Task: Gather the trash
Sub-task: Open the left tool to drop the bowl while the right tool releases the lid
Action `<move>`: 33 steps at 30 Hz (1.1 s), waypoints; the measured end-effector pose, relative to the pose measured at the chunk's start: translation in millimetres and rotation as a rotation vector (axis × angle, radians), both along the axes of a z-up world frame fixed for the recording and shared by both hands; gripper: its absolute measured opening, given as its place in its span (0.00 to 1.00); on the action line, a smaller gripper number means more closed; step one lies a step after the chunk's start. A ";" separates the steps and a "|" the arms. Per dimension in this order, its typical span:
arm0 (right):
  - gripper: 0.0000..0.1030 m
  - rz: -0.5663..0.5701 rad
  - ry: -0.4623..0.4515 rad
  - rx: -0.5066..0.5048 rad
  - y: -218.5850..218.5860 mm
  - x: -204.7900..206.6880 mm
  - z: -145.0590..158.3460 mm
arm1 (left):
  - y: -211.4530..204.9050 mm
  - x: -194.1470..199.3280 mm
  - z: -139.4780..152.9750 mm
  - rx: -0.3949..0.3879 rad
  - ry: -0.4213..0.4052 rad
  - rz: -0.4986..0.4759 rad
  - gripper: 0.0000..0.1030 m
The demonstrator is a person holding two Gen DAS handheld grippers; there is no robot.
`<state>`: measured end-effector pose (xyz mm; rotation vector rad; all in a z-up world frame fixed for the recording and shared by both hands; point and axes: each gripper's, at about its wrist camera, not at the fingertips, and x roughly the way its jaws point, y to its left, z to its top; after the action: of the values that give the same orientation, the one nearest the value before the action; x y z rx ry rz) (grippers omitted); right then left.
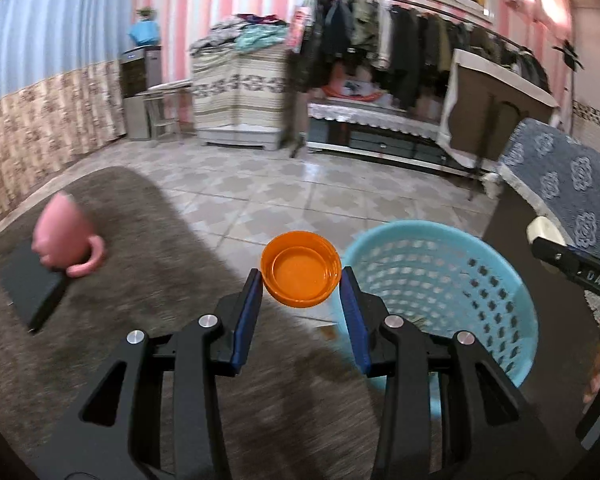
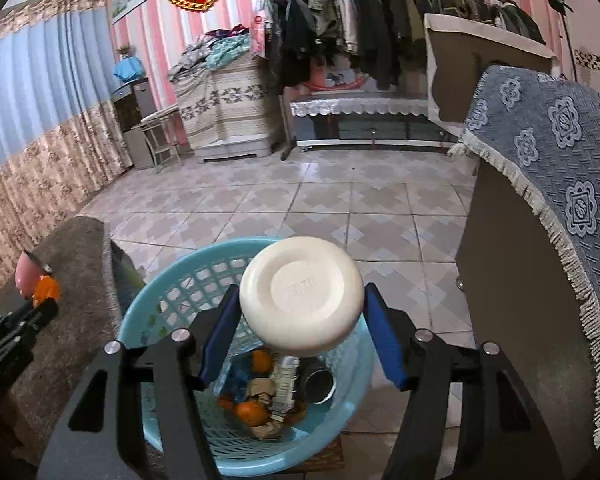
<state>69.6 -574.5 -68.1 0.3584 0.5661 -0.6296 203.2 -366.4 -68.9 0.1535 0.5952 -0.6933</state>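
My left gripper (image 1: 301, 280) is shut on an orange plastic lid (image 1: 300, 268), held above the grey rug's edge, just left of the light blue perforated basket (image 1: 460, 280). My right gripper (image 2: 302, 308) is shut on a round white soap-like disc (image 2: 302, 294), held over the basket (image 2: 172, 300). Inside the basket lie orange peels (image 2: 252, 412), a crumpled paper, a small white tube and a dark can (image 2: 318, 384). The left gripper and orange lid also show in the right wrist view (image 2: 46, 288). The right gripper's tip shows in the left wrist view (image 1: 548, 236).
A pink mug (image 1: 62, 236) stands on a dark book (image 1: 30, 288) on the grey rug (image 1: 120, 220). A sofa arm with a blue patterned cover (image 2: 548, 152) rises right of the basket. Tiled floor (image 2: 320, 208), a clothes rack and cabinets lie beyond.
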 end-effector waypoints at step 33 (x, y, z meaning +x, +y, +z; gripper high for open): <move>0.76 0.052 0.049 -0.039 17.3 45.6 -15.8 | 75.4 15.2 25.9 0.059 -0.059 0.228 0.95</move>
<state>115.3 -557.2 -83.9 0.2911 0.6067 -0.5999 218.4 -291.1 -43.0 0.1575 0.5669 -0.4493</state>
